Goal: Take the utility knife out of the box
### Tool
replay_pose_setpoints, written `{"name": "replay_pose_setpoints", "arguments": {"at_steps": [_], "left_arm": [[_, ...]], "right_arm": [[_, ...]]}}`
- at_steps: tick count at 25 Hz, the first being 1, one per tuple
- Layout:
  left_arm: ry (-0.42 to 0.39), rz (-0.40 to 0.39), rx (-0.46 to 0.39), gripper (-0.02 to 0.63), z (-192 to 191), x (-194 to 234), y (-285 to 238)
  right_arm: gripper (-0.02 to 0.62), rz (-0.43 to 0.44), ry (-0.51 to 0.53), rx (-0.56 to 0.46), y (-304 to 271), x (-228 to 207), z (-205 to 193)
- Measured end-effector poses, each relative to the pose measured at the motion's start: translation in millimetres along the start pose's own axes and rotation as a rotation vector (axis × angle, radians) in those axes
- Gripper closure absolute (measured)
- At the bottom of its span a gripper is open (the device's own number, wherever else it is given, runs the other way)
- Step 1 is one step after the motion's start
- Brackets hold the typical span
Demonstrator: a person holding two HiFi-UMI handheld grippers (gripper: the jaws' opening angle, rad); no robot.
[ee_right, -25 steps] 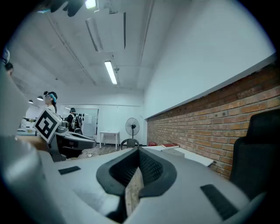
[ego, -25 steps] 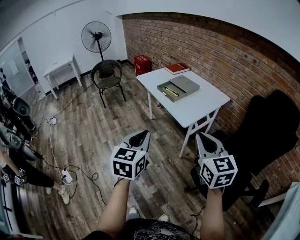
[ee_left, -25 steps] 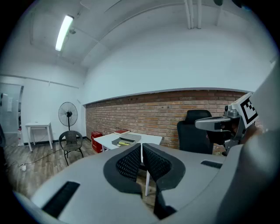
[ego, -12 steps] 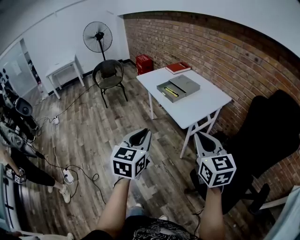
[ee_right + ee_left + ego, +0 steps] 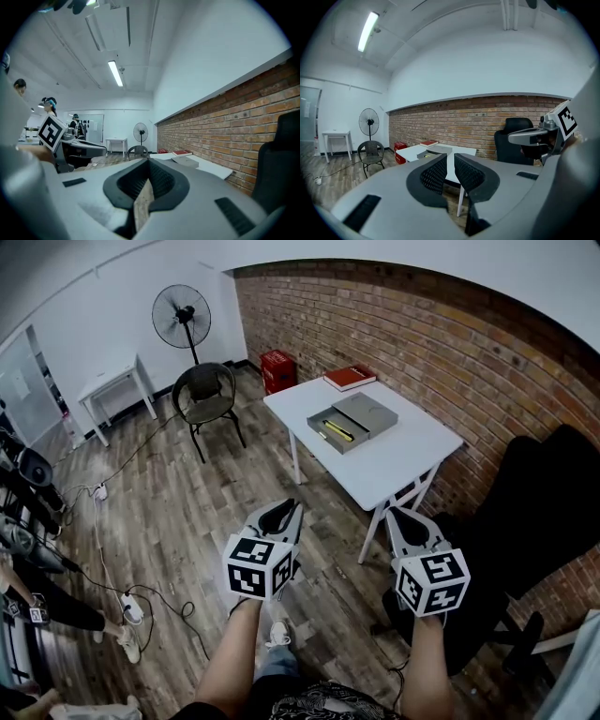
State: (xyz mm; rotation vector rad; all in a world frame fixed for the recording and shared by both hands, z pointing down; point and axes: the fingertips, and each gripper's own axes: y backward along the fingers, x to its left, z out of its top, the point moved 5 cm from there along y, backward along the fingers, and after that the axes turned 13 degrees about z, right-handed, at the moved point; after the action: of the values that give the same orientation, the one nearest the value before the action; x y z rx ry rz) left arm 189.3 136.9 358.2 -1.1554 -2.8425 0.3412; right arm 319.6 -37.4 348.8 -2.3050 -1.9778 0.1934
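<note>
From the head view, the utility knife [image 5: 338, 430] is seen lying in the box [image 5: 322, 418] on the table [image 5: 398, 465]. In the left gripper view, the left gripper [image 5: 450, 158] is being opened slightly, with nothing between its jaws. In the right gripper view, the right gripper [image 5: 148, 163] is closed and empty.

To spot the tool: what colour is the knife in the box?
Yellow; the utility knife shows best in the head view.

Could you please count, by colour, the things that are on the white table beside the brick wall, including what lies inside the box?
Red: 1 (book)
Grey: 1 (open box)
Yellow: 1 (utility knife, inside the box)
Total: 3
</note>
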Motion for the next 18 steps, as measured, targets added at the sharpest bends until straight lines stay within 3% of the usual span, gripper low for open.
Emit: {"name": "replay_pose_setpoints", "arguments": {"at_steps": [18], "left_arm": [[-0.024, -0.220, 0.035, 0.475, 34, 137, -150]], "right_arm": [[0.577, -0.162, 0.003, 0.068, -182, -13, 51]]}}
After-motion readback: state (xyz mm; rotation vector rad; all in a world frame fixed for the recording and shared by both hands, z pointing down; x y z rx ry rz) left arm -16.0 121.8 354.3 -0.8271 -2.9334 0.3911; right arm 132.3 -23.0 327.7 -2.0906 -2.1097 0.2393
